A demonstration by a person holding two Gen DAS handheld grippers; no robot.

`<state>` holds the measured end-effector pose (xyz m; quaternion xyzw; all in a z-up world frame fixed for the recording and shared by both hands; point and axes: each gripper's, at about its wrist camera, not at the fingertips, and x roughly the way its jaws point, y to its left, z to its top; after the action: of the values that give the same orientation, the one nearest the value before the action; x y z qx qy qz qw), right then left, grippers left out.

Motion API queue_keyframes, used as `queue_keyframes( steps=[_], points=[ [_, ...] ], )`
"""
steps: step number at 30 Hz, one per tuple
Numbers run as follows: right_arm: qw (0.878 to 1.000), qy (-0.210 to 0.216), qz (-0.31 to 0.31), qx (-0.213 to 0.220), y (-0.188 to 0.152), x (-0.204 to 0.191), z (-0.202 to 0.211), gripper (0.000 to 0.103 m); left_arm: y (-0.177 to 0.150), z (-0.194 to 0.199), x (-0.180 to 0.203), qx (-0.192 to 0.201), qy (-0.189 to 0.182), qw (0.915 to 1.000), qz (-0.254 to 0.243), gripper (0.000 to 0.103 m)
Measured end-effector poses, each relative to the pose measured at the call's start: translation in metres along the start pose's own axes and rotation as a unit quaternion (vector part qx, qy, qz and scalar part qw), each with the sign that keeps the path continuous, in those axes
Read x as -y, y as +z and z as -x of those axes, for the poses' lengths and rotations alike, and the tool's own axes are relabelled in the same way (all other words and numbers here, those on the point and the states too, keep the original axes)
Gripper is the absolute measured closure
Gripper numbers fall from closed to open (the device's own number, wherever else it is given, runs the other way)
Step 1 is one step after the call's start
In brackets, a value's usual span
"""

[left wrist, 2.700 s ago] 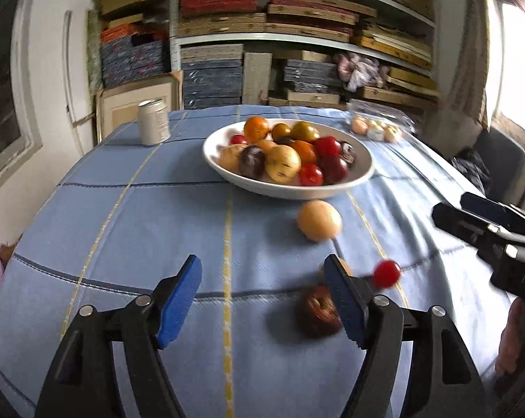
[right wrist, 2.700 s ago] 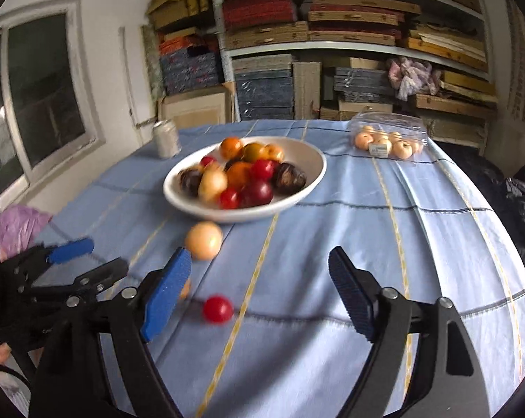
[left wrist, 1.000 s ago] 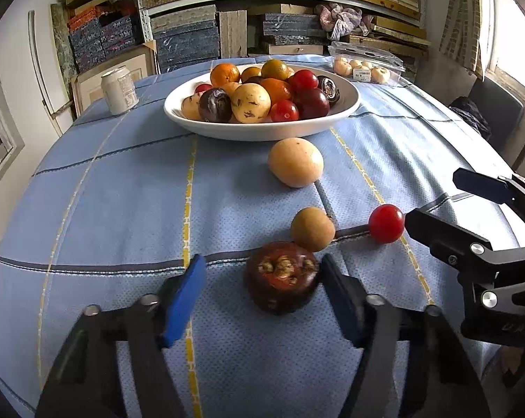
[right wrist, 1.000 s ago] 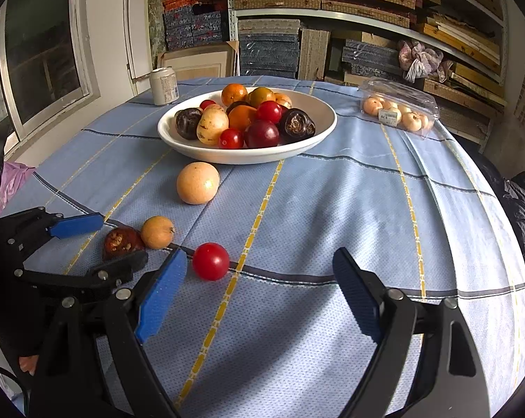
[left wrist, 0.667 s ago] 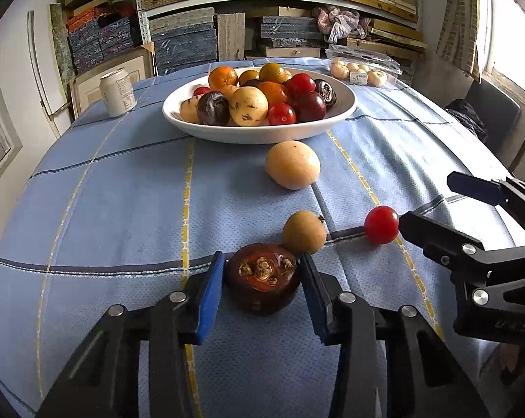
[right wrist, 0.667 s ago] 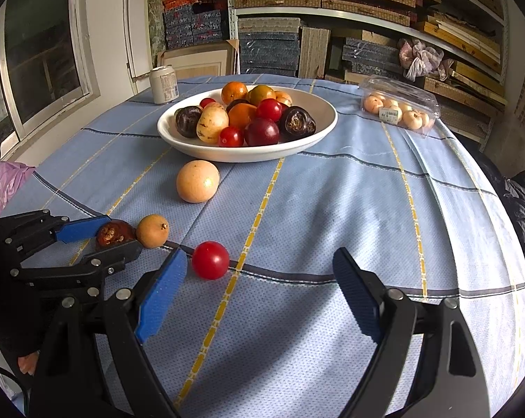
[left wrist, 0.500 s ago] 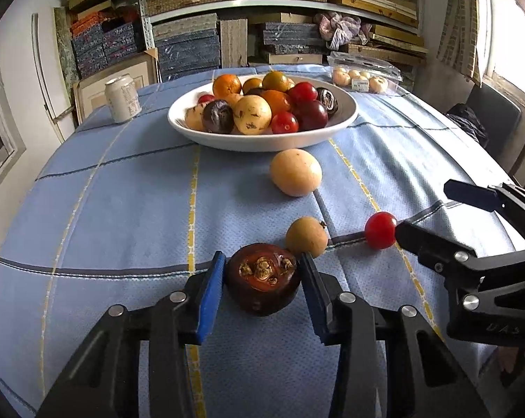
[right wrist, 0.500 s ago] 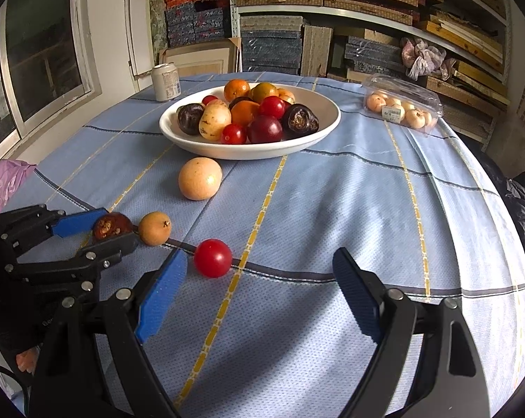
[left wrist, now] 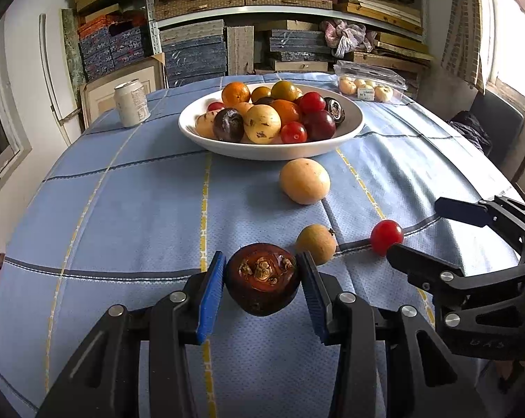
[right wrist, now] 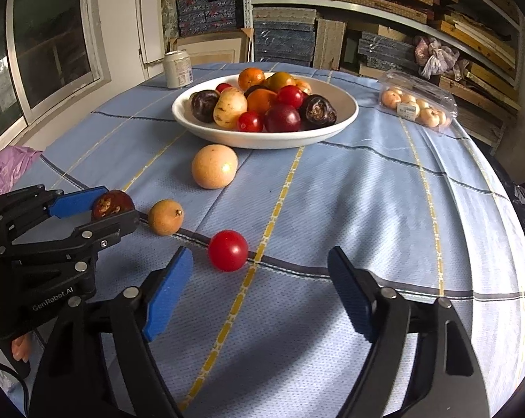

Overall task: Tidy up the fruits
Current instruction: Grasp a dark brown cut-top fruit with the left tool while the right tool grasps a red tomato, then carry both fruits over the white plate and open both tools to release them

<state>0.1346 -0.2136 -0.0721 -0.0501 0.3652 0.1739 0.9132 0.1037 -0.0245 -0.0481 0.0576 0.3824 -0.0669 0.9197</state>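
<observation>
My left gripper [left wrist: 262, 287] is shut on a dark brown mangosteen [left wrist: 263, 284] and holds it just above the blue cloth; it also shows in the right wrist view [right wrist: 110, 205]. A small tan fruit [left wrist: 316, 244], a red tomato [left wrist: 386, 237] and a large pale orange fruit [left wrist: 305, 181] lie loose on the cloth. A white bowl [left wrist: 353, 123] holds several mixed fruits. My right gripper [right wrist: 262, 296] is open and empty, with the tomato [right wrist: 228, 250] just ahead of its left finger.
A drink can [left wrist: 131, 102] stands at the back left. A clear plastic box of small pale fruits [left wrist: 368, 83] sits at the back right. Shelves of stacked boxes stand behind the round table. A chair [left wrist: 499, 129] is at the right.
My left gripper moved up to the mangosteen, closed on it and lifted it slightly. My right gripper stayed open and edged closer to the tomato.
</observation>
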Motion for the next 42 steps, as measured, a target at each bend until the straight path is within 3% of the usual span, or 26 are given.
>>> queue_keyframes(
  steps=[7,11,17,22,31,42],
  points=[
    [1.000,0.017,0.004,-0.020,0.003,-0.005,-0.010,0.050,0.000,-0.001,0.000,-0.002,0.000,1.0000,-0.001,0.059],
    [0.999,0.029,0.003,-0.033,0.004,-0.005,-0.015,0.078,-0.001,-0.004,-0.001,-0.007,-0.002,1.0000,0.002,0.059],
    [0.999,0.037,-0.001,-0.021,0.004,-0.004,-0.010,0.078,-0.001,-0.004,-0.003,-0.008,-0.003,0.9999,0.005,0.059],
    [0.999,0.042,-0.024,0.016,0.011,0.006,0.009,0.078,0.009,0.003,-0.009,0.010,-0.007,0.9998,0.017,0.059],
    [0.997,0.030,-0.043,0.058,0.069,0.033,0.022,0.078,0.086,-0.003,-0.036,0.042,0.010,0.9985,0.034,0.059],
    [0.998,0.044,-0.021,0.051,0.133,0.021,-0.038,0.078,0.158,-0.068,-0.045,0.030,0.010,0.9980,0.055,0.059]
  ],
)
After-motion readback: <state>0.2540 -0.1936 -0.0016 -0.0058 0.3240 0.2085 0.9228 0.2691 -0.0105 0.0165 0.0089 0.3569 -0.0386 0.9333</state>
